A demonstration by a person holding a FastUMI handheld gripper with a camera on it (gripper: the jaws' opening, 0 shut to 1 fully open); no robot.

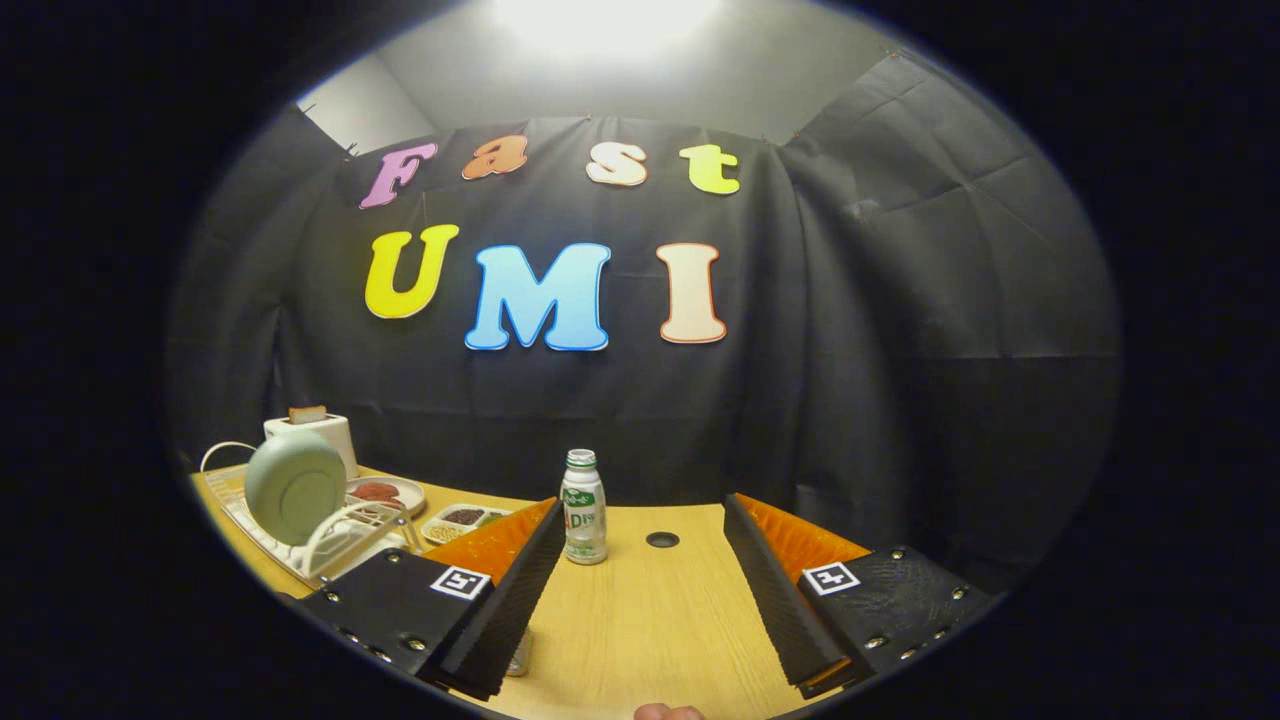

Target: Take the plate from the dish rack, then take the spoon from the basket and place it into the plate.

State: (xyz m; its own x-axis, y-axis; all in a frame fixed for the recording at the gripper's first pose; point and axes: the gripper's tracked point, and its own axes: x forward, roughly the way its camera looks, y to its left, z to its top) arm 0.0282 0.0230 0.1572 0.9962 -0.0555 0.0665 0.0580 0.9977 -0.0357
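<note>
Gripper (640,590) held above the wooden table (640,640), its two fingers spread wide apart with only bare tabletop between them; nothing gripped. Pale green plate (295,487) stands upright on edge in the white dish rack (330,545), which sits on the table beyond and to the left of the left finger, well apart from the gripper. Behind the rack: a white toaster (318,432) with a slice of bread in its slot, close to the black cloth wall. Just beside the rack, a flat plate with red food (385,492) and a small divided tray of grains (462,520), the latter partly hidden by the left finger. A small drink bottle (583,507) with green label stands upright just ahead of the left finger's tip. A round cable hole (662,540) lies in the tabletop between the fingers' far ends. Spoon and basket: cannot tell their location.
</note>
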